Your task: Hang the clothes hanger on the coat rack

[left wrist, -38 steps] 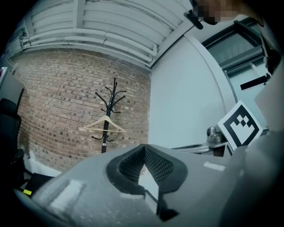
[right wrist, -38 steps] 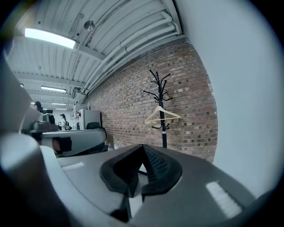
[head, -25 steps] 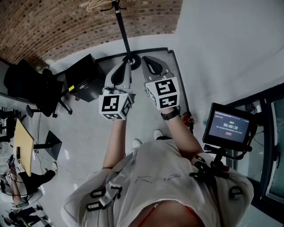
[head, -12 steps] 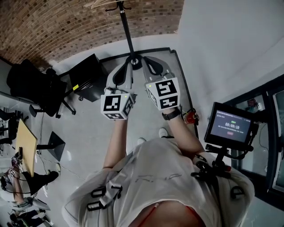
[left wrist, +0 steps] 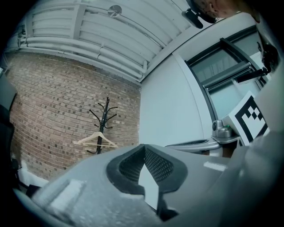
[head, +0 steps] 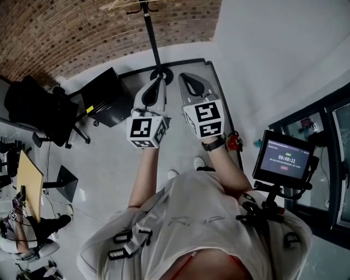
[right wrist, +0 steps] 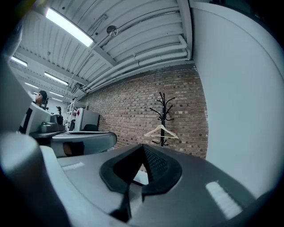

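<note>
Right gripper view: pale triangular wooden hanger on black branching rack.

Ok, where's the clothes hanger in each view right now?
Head view: clothes hanger at the very top edge, left of centre, partly cut off.
Left gripper view: left of centre, around mid-height.
Right gripper view: just right of centre.
Shared landmark: the black coat rack it hangs on, against the brick wall.
</note>
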A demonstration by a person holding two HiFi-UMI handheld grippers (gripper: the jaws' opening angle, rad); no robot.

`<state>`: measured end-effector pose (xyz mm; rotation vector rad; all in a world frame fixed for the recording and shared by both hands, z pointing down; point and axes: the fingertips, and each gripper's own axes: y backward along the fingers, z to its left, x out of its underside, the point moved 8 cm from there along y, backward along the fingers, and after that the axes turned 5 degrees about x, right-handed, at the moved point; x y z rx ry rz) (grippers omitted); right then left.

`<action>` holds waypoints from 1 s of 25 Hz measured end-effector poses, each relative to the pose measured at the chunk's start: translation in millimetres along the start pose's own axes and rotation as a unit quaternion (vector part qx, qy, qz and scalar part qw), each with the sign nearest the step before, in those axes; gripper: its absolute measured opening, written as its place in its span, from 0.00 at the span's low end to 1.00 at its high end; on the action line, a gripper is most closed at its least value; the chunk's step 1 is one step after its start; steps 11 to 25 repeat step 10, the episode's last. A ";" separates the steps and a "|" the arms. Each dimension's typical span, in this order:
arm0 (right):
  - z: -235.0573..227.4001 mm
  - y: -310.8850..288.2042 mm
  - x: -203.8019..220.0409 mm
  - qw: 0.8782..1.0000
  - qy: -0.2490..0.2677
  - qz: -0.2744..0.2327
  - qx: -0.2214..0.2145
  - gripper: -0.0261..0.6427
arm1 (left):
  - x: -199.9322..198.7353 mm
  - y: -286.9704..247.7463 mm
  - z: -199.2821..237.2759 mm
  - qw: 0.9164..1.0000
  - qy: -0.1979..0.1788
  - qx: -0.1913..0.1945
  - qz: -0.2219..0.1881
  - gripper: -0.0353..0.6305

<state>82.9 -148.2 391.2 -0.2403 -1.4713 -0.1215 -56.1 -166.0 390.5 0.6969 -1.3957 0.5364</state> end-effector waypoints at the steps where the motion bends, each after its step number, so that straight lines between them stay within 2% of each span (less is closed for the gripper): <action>1: 4.2 3.1 0.2 1.000 0.002 0.001 0.001 0.05 | 0.0 4.2 -0.2 1.000 0.002 0.001 -0.001 0.05; 6: 14.3 25.5 10.7 1.000 0.001 0.006 0.012 0.05 | 8.9 21.8 -11.5 1.000 0.001 0.011 -0.002 0.05; 10: -10.4 53.1 29.0 0.998 -0.012 0.023 0.061 0.05 | 25.0 6.4 -42.4 0.998 0.017 0.061 0.010 0.05; 25: -10.4 53.1 29.0 0.998 -0.012 0.023 0.061 0.05 | 25.0 6.4 -42.4 0.998 0.017 0.061 0.010 0.05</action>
